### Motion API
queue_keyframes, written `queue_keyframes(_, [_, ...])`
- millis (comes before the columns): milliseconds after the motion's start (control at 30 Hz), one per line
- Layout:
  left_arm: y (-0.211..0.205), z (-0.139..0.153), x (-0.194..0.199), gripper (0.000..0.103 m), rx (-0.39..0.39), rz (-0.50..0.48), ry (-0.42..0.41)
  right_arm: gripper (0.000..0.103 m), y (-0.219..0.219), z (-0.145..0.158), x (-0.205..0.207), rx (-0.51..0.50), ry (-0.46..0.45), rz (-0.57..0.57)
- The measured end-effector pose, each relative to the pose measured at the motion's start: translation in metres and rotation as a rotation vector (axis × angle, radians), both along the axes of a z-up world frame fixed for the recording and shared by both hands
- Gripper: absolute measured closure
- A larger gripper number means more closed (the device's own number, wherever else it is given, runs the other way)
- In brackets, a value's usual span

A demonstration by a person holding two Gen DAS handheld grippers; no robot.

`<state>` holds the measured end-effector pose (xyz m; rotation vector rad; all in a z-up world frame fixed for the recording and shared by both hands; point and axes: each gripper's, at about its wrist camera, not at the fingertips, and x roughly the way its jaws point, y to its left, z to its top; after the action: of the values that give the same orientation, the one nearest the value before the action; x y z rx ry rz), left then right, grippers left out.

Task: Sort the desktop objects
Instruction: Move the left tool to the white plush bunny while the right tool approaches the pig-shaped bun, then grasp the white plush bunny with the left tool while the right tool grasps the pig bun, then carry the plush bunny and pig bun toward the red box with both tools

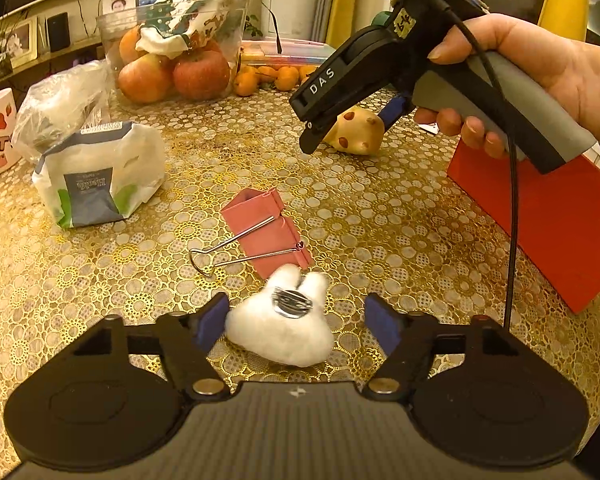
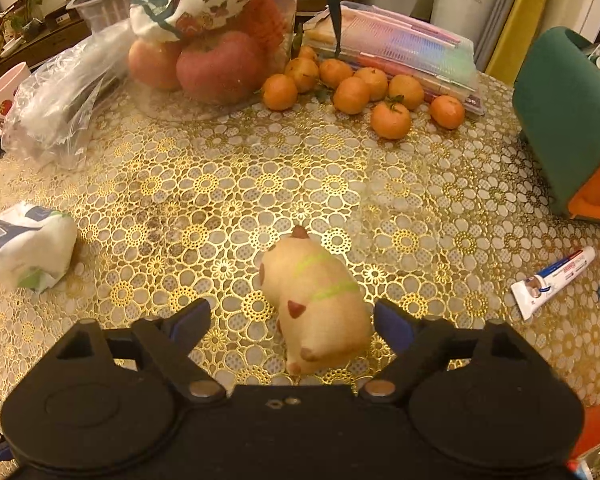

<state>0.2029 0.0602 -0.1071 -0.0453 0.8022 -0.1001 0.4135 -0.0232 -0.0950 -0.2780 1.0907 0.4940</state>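
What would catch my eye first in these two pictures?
Probably the fluffy white bunny toy lying between the open left tongs, with a pink binder clip just beyond it. Next, the spotted beige plush animal between the open right tongs, and the mandarins behind it.

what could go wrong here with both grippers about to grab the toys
The open left gripper brackets the white fluffy rabbit toy, which touches the pink binder clip; closing or lifting may drag the clip along. The open right gripper sits off-centre on the tan spotted plush toy, nearer its right finger, so it may get pushed sideways.
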Motion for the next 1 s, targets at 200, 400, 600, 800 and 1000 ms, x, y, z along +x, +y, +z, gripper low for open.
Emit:
queue_keyframes(200, [-0.001,0.000,-0.001,0.041,0.027,0.001,0.001,0.027,0.000,-0.003,0.001,-0.008,0.005,0.002])
queue_keyframes(400, [-0.001,0.000,-0.001,0.051,0.045,0.012,-0.004,0.043,-0.002,-0.006,0.002,-0.015,0.015,-0.012])
queue_keyframes(600, [0.000,0.001,0.000,0.052,0.032,0.024,0.006,0.062,-0.007,-0.001,-0.001,0.004,0.019,-0.026])
queue_keyframes(800, [-0.001,0.004,-0.002,0.053,0.028,0.027,0.013,0.063,-0.015,0.010,-0.014,0.013,0.004,-0.031])
queue_keyframes(1000, [-0.008,0.011,-0.011,0.053,0.023,0.021,0.007,0.063,-0.027,0.027,-0.030,0.033,-0.013,-0.034])
